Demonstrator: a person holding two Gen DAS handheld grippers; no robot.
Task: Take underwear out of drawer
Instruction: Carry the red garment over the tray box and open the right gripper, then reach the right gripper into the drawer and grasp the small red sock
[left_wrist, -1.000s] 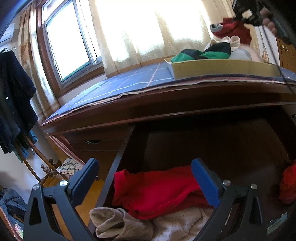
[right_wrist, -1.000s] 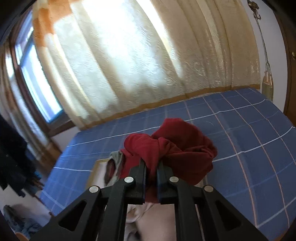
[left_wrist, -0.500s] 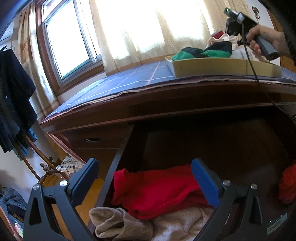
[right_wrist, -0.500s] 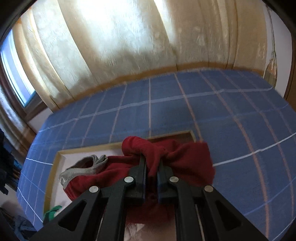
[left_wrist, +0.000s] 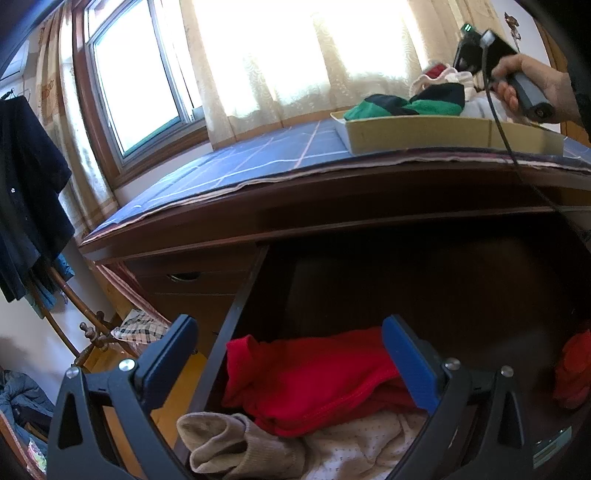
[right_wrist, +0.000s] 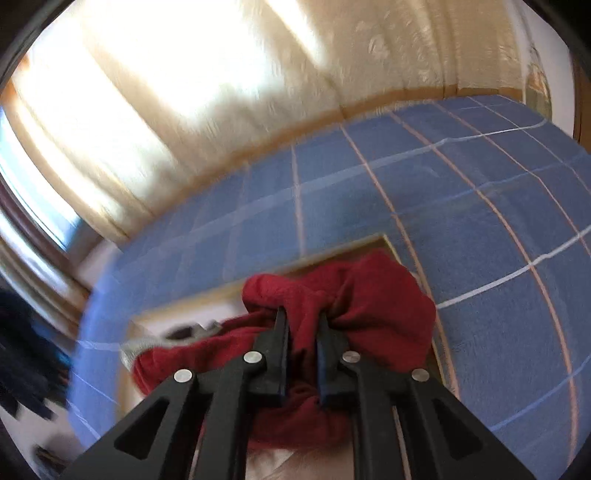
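One right claw (right_wrist: 301, 325) lowered dark red underwear (right_wrist: 369, 295) into tray (left_wrist: 424, 131).

Blue checked cloth (right_wrist: 480, 221), cream curtain (right_wrist: 221, 92), perhaps dark shirt (left_wrist: 26, 192).

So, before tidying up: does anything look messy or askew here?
Only the open drawer: a red garment and beige socks lie in a crumpled heap. The tablecloth edge looks rumpled. Nothing spilled or damaged.
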